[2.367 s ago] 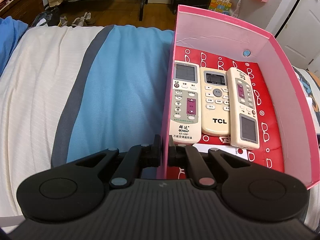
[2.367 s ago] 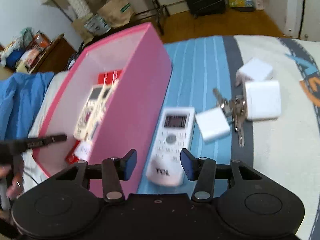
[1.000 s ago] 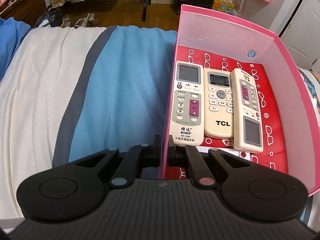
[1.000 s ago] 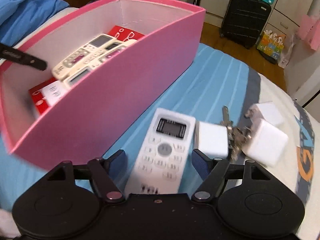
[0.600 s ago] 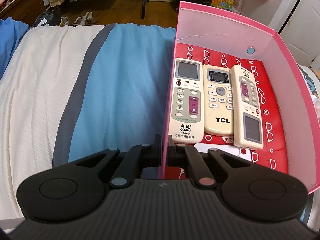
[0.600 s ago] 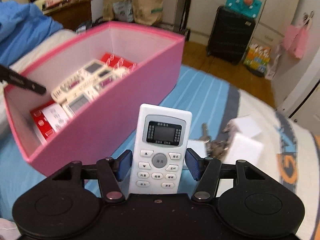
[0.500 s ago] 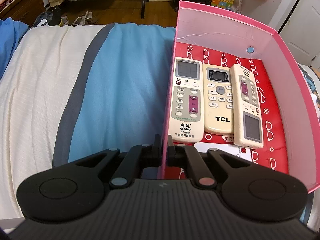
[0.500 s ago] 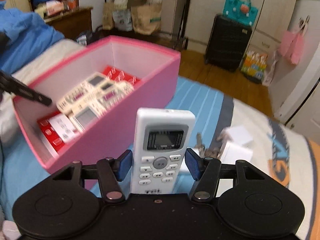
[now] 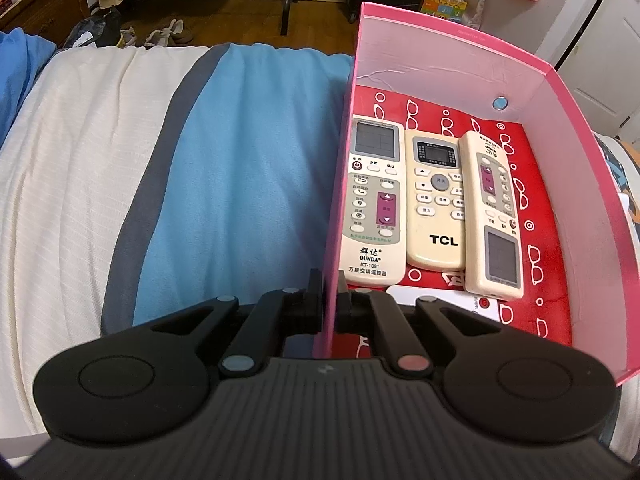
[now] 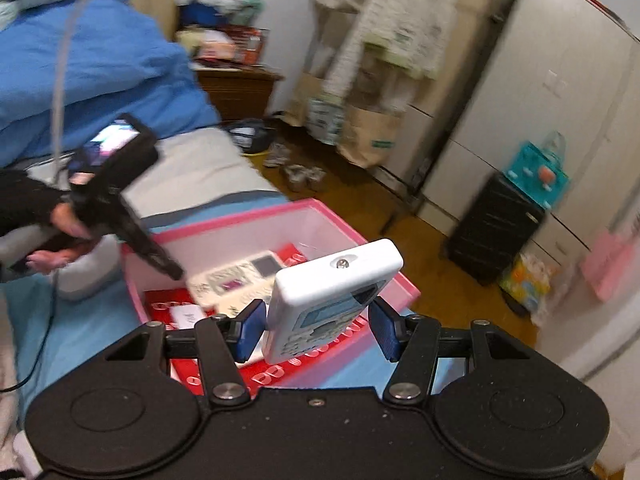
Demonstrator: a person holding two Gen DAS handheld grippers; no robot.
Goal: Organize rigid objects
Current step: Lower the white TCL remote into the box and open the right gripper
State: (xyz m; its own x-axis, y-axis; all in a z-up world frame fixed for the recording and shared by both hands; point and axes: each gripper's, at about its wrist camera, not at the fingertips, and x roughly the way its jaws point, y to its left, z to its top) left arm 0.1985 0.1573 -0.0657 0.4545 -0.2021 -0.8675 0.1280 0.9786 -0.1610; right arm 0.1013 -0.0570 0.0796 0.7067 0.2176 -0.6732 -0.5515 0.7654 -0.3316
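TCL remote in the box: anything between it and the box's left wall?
Yes. In the left wrist view the QUNDA remote lies between the TCL remote and the pink box's left wall, the wall on which the left gripper is clamped.

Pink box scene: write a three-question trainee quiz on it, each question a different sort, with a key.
1. True or false: the left gripper is shut on the side wall of the pink box.
2. How many remotes lie side by side on the box floor in the left wrist view?
A. two
B. three
C. five
3. Fill in: the right gripper holds a white ____ above the box.

Key
1. True; its fingers pinch the wall from both sides.
2. B: the QUNDA remote, the TCL remote and a third remote.
3. remote; the white remote sits tilted between the blue pads.
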